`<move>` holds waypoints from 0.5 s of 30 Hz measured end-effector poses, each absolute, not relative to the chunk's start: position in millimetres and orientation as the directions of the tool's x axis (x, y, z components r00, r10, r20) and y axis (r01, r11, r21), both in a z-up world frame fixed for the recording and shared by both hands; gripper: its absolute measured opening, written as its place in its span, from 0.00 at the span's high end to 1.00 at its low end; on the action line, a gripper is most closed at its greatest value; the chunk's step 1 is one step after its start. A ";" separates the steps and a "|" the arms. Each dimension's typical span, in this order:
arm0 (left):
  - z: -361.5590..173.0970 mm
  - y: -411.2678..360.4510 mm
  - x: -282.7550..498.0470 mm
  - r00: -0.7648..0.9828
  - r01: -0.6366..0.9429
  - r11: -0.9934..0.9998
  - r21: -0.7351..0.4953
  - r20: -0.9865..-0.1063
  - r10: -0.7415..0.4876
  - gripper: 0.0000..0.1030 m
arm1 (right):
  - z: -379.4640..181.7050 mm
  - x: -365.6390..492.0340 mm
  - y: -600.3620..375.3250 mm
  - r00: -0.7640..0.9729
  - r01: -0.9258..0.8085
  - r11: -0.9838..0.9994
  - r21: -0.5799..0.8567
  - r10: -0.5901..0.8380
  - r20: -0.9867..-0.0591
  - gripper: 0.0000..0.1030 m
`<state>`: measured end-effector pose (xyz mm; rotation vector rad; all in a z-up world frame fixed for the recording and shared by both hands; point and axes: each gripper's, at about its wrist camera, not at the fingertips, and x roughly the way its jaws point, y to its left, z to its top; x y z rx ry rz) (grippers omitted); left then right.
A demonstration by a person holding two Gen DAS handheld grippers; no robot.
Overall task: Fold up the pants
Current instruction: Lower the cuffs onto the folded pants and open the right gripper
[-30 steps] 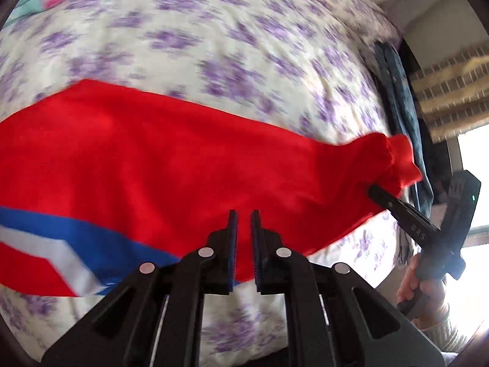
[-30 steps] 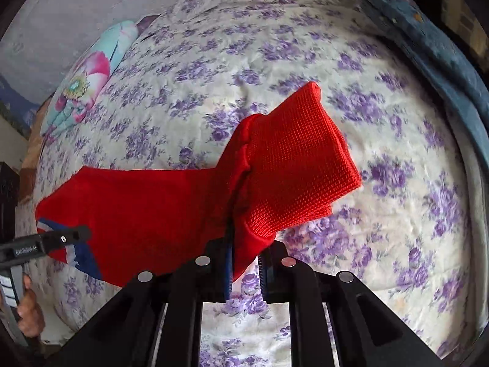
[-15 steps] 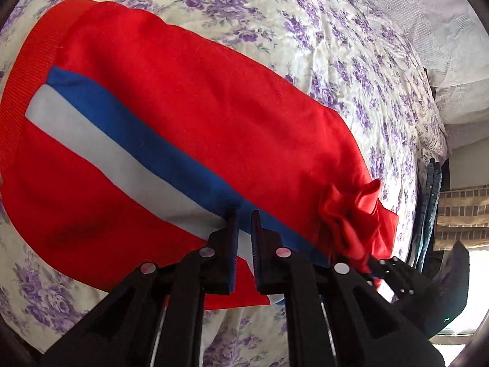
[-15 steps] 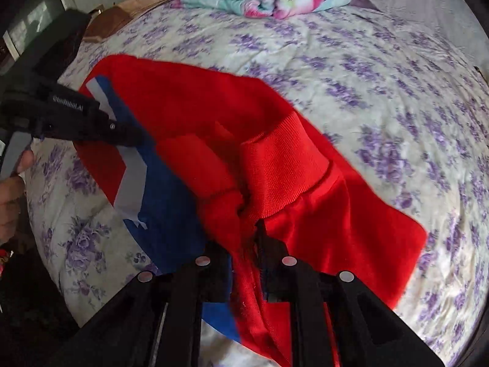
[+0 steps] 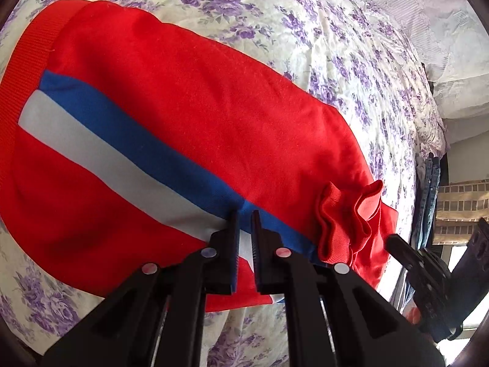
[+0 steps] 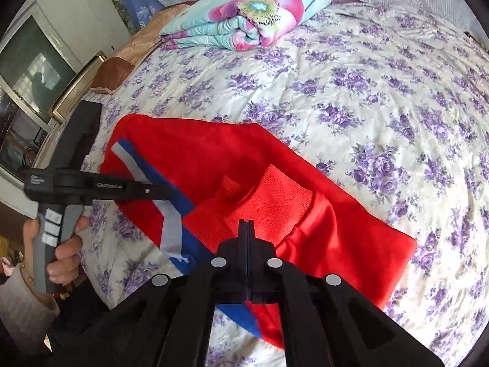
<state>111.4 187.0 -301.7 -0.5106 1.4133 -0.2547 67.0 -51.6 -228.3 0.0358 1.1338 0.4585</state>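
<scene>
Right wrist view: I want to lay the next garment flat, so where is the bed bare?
The floral bedspread is bare between the folded quilt and the red pants, and along their right side. It is crowded on the near left, where the pants, the left tool and right tool meet.

Matt red knit pants (image 5: 189,98) with ribbed cuffs, soft floral cotton bedsheet (image 6: 366,91), matt black plastic tongs (image 5: 244,220)
</scene>
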 end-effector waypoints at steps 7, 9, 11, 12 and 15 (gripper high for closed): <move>-244.6 201.1 93.0 0.246 -0.098 0.869 -0.486 -0.857 -0.452 0.81 | -276.4 99.2 -26.9 0.237 -0.301 0.934 0.193 0.269 -0.934 0.99; -216.7 221.9 78.8 0.316 -0.119 0.879 -0.462 -0.857 -0.408 0.45 | -263.4 103.3 -26.5 0.218 -0.292 0.934 0.207 0.276 -0.936 1.00; -197.3 246.7 66.3 0.374 -0.166 0.887 -0.430 -0.860 -0.347 0.40 | -246.7 107.9 -27.8 0.266 -0.284 0.937 0.201 0.279 -0.923 1.00; -193.1 259.9 61.8 0.385 -0.195 0.885 -0.422 -0.863 -0.327 0.39 | -242.7 111.1 -27.9 0.293 -0.278 0.945 0.173 0.255 -0.922 0.99; -204.9 292.5 55.8 0.368 -0.295 0.862 -0.413 -0.881 -0.297 0.37 | -264.5 127.4 -30.1 0.250 -0.242 0.956 0.166 0.226 -0.942 0.99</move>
